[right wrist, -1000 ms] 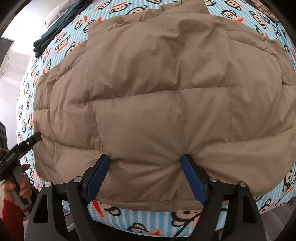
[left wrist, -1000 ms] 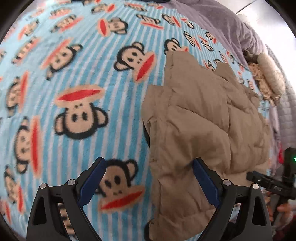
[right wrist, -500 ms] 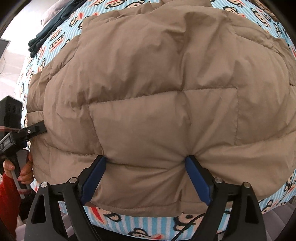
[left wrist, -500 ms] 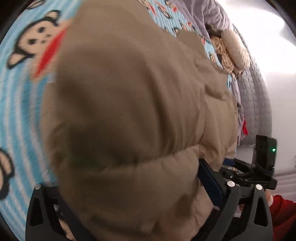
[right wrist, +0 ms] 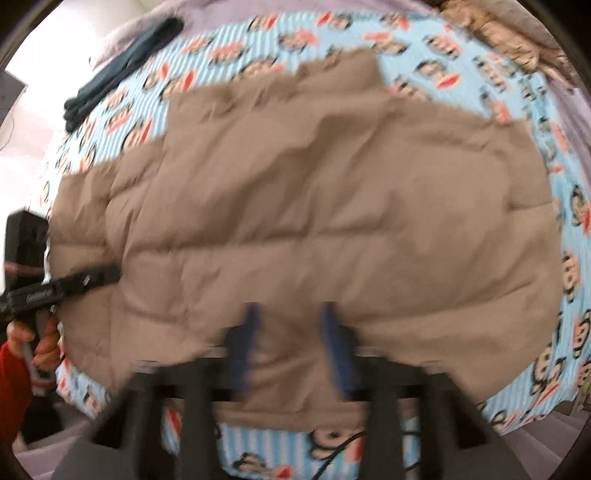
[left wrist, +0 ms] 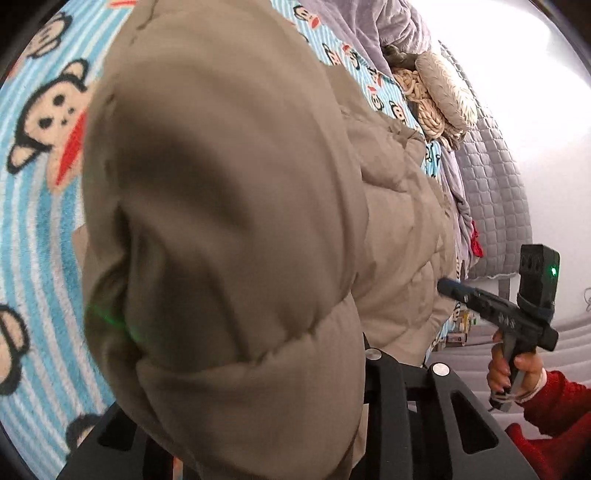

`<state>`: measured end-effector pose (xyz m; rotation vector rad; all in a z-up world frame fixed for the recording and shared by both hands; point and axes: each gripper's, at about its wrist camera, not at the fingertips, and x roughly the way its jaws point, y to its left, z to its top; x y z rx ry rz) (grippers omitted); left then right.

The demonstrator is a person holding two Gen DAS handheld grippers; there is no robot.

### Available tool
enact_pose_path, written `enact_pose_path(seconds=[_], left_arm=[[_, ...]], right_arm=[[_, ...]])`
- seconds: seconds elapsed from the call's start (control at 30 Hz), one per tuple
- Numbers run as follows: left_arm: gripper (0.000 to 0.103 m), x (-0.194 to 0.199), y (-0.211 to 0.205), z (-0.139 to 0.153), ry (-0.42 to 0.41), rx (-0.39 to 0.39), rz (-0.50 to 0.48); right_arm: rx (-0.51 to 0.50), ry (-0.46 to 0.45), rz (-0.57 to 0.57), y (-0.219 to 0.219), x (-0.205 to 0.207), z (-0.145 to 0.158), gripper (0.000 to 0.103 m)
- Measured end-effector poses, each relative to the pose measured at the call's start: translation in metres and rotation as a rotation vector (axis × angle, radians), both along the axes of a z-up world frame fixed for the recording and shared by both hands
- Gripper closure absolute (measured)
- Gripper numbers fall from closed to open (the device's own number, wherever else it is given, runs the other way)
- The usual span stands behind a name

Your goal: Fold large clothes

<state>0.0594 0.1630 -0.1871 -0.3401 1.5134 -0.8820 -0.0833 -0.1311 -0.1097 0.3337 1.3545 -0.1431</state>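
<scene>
A tan quilted puffer jacket [right wrist: 314,206] lies spread on a bed with a blue striped monkey-print blanket [right wrist: 461,62]. My right gripper [right wrist: 291,332] pinches a fold of the jacket's near hem between its blue pads; this view is motion-blurred. In the left wrist view the jacket [left wrist: 221,221] bulges up over my left gripper and hides its fingertips; the fabric is bunched between the arms. The right gripper [left wrist: 448,286] shows there at the jacket's edge. The left gripper's finger [right wrist: 96,277] lies on the jacket's left edge in the right wrist view.
A dark folded garment [right wrist: 122,70] lies at the bed's far left. A cream knitted item and fluffy cushion [left wrist: 439,96] and a grey quilted cover [left wrist: 491,192] sit by the bed's far side. A lilac blanket [left wrist: 369,26] lies at the back.
My right gripper's jaws have closed from wide open onto a fold of the hem. My left gripper has swung onto the jacket's edge, which now covers its fingers.
</scene>
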Motion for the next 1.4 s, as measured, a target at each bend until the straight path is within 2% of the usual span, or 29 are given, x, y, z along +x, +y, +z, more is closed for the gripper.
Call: enact_pose_path(seconds=[0.13, 0.2, 0.33, 0.5, 0.63, 0.87, 1.0, 1.03, 1.07, 1.1, 1.17, 1.3, 1.33, 1.37, 1.4], left_arm=[[0.071, -0.005, -0.004, 0.025, -0.029, 0.027, 0.006], [0.076, -0.008, -0.011, 0.036, -0.040, 0.039, 0.010], [0.076, -0.021, -0.024, 0.079, -0.074, 0.056, 0.018], [0.076, -0.042, -0.071, 0.136, -0.134, 0.083, -0.006], [0.076, -0.056, -0.133, 0.169, -0.168, 0.155, -0.048], [0.075, -0.069, -0.209, 0.193, -0.207, 0.247, -0.085], [0.074, -0.084, -0.231, 0.194, -0.216, 0.306, -0.085], [0.071, -0.088, -0.239, 0.193, -0.217, 0.319, -0.088], [0.059, -0.091, -0.242, 0.190, -0.211, 0.317, -0.089], [0.045, -0.091, -0.254, 0.189, -0.200, 0.308, -0.089], [0.035, -0.094, -0.272, 0.182, -0.188, 0.300, -0.110], [0.033, -0.099, -0.314, 0.165, -0.160, 0.260, -0.195], [0.029, -0.098, -0.325, 0.157, -0.127, 0.219, -0.224], [0.020, -0.096, -0.335, 0.148, -0.088, 0.174, -0.251], [0.020, -0.095, -0.346, 0.139, -0.053, 0.139, -0.272]], right_arm=[[0.009, -0.099, -0.013, -0.012, 0.020, -0.002, 0.087], [0.006, -0.117, 0.005, -0.010, 0.038, -0.011, 0.087], [0.041, -0.138, 0.018, -0.014, 0.062, -0.031, 0.087], [0.186, -0.124, -0.034, -0.032, 0.064, -0.057, 0.090], [0.309, -0.118, -0.065, -0.051, 0.065, -0.077, 0.092], [0.464, -0.094, -0.073, -0.074, 0.065, -0.086, 0.095], [0.496, -0.085, -0.060, -0.097, 0.052, -0.066, 0.094], [0.492, -0.095, -0.054, -0.106, 0.044, -0.057, 0.094], [0.485, -0.106, -0.052, -0.115, 0.037, -0.050, 0.089], [0.482, -0.116, -0.057, -0.124, 0.028, -0.044, 0.089], [0.485, -0.130, -0.092, -0.147, 0.003, -0.033, 0.089], [0.487, -0.136, -0.177, -0.187, -0.049, -0.027, 0.089], [0.483, -0.138, -0.193, -0.193, -0.058, -0.027, 0.089], [0.471, -0.140, -0.219, -0.204, -0.072, -0.027, 0.089], [0.465, -0.141, -0.232, -0.210, -0.079, -0.026, 0.089]])
